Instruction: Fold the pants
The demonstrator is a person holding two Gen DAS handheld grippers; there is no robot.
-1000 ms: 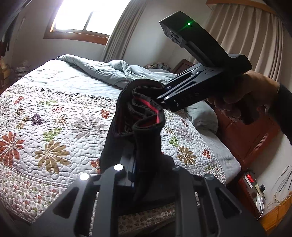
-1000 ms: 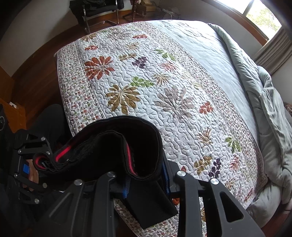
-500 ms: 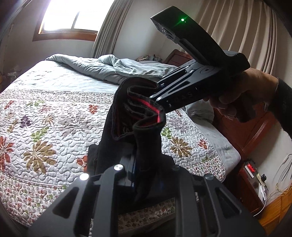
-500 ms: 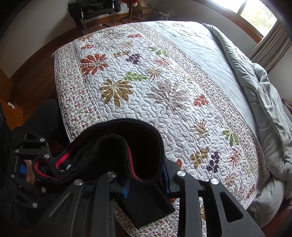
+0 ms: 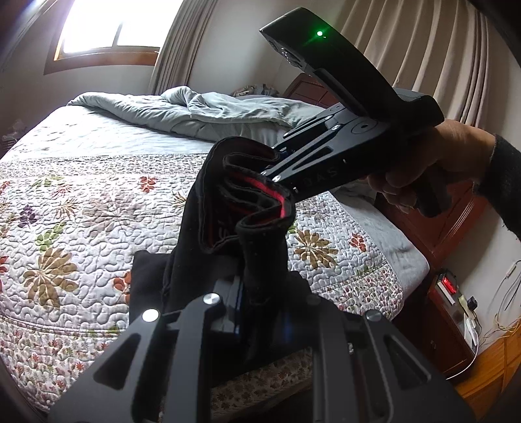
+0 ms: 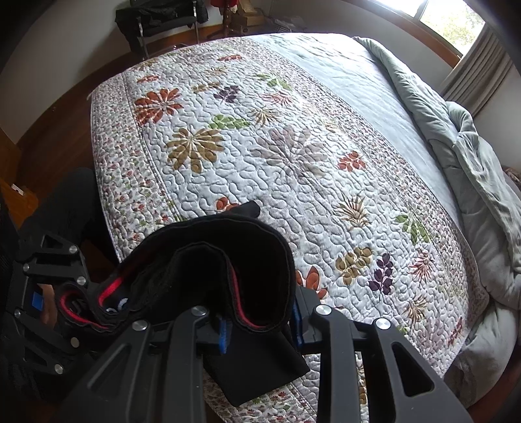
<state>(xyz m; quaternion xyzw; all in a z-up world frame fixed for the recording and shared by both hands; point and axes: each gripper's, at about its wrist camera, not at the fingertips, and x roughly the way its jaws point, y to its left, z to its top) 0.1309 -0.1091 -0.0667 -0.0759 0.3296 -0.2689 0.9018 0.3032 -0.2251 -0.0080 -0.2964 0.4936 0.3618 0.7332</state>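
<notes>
The left gripper [image 5: 257, 309] is clamped tight on the black pants [image 5: 228, 234] — the red-lined waistband bunches just ahead of it. At the band's far end the right gripper [image 6: 260, 328] pinches the same cloth. Below both spreads a floral quilt [image 6: 293, 146], grey duvet [image 5: 202, 110] beyond.

My left wrist camera sits behind the left tool [image 5: 257, 293], facing slightly downward across the bed [image 5: 81, 201] toward the window [image 5: 107, 29]. My right wrist camera sits behind the right tool [image 6: 260, 322], facing steeply down. Both views share the bed's quilt [image 6: 293, 153] and the black pants [image 6: 228, 260], close ahead.
</notes>
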